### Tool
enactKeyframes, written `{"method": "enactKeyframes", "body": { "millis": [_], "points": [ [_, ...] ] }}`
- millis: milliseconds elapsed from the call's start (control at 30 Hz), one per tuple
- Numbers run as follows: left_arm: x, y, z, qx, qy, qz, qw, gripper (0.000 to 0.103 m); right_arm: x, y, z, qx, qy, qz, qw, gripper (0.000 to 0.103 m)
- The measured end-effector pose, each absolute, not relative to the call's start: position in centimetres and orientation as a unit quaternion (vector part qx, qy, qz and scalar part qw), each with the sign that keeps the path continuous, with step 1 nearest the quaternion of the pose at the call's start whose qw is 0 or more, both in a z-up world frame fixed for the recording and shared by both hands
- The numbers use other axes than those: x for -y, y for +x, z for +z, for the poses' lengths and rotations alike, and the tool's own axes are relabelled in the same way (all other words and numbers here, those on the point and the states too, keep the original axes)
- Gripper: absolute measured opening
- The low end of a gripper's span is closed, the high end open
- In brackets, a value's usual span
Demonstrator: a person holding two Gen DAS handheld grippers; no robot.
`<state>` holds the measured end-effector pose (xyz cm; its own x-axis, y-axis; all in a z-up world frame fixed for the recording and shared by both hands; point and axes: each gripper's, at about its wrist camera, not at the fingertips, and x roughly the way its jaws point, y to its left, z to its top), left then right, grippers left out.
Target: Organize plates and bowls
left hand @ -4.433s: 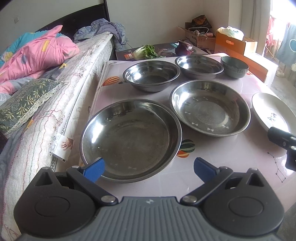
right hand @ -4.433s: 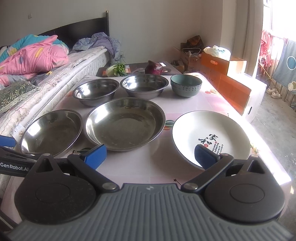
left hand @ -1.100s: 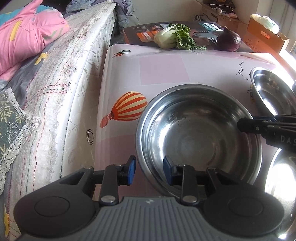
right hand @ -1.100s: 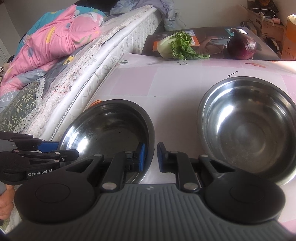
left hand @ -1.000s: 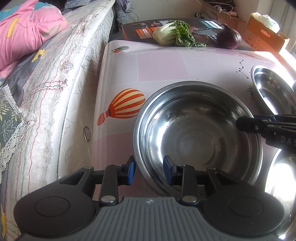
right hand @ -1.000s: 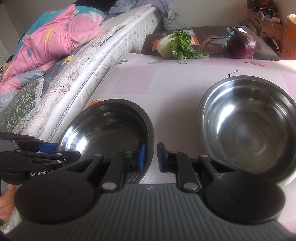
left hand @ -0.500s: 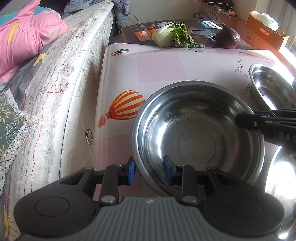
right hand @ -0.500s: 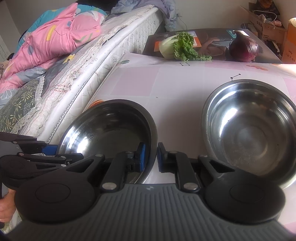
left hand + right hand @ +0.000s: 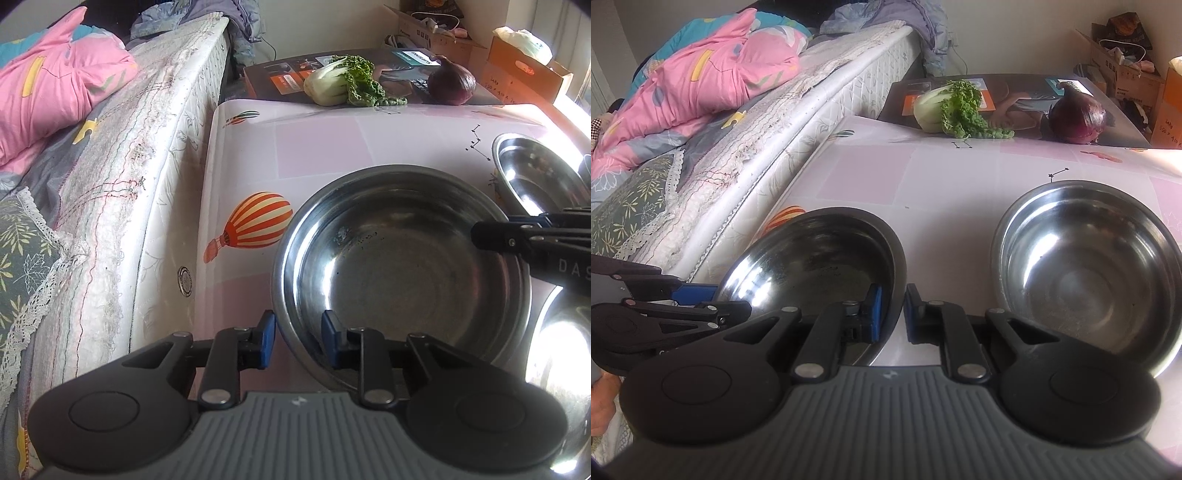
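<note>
A bed (image 9: pixel 122 177) with a white mattress and a pink quilt (image 9: pixel 713 70) is seen filling the left of both views. The table (image 9: pixel 317 147), covered in a pink-and-white cloth printed with a striped balloon (image 9: pixel 255 225), is set directly against it.

A steel bowl (image 9: pixel 402 266) is seen at the centre right of the left wrist view, upright, mouth up; being round, it has no long axis. It is gripped from two opposite sides. The left gripper (image 9: pixel 295 338) is seen at the lower centre of its own view, angled down at the near rim, with one blue pad outside the wall and one inside; its jaws are closing on that rim, though contact cannot be confirmed. The right gripper (image 9: pixel 892 314) is closed on the same bowl's rim (image 9: pixel 897 273), and in the left wrist view it is seen entering from the right edge (image 9: pixel 491 236).

A second steel bowl (image 9: pixel 1086 273) is seen at the right of the right wrist view, upright and apart from the first. A shiny steel dish (image 9: pixel 561 369) is cut off at the lower right of the left wrist view.

Beyond the table's far edge, a dark printed box (image 9: pixel 280 77) is topped by a leafy cabbage (image 9: pixel 343 81) and a purple cabbage (image 9: pixel 452 83). Cardboard boxes (image 9: pixel 524 66) are stacked in the upper right corner. A person's hand (image 9: pixel 602 402) is glimpsed at the lower left edge.
</note>
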<state>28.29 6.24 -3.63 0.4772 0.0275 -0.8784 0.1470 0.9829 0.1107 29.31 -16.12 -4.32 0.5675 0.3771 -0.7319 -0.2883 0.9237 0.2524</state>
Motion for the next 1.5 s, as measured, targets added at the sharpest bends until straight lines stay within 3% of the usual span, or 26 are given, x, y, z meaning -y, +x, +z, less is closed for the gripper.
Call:
{"method": "enactKeyframes", "body": {
  "millis": [433, 567, 1000, 1500],
  "points": [
    [-6.4, 28.0, -3.0, -0.497, 0.083, -0.041, 0.863, 0.025, 16.3, 28.9, -3.6, -0.417, 0.049, 0.190, 0.888, 0.011],
    [-7.5, 28.2, -2.8, -0.503, 0.052, -0.047, 0.861, 0.019, 16.5, 29.2, -4.1, -0.425, 0.057, 0.184, 0.885, 0.011],
    [-10.2, 29.2, -3.6, -0.527, -0.036, -0.061, 0.847, 0.015, 17.2, 30.3, -5.5, -0.440, 0.100, 0.176, 0.875, 0.011],
    [-9.8, 28.5, -2.1, -0.510, -0.025, -0.056, 0.858, 0.014, 17.6, 29.9, -4.8, -0.432, 0.113, 0.181, 0.876, 0.010]
  ]
}}
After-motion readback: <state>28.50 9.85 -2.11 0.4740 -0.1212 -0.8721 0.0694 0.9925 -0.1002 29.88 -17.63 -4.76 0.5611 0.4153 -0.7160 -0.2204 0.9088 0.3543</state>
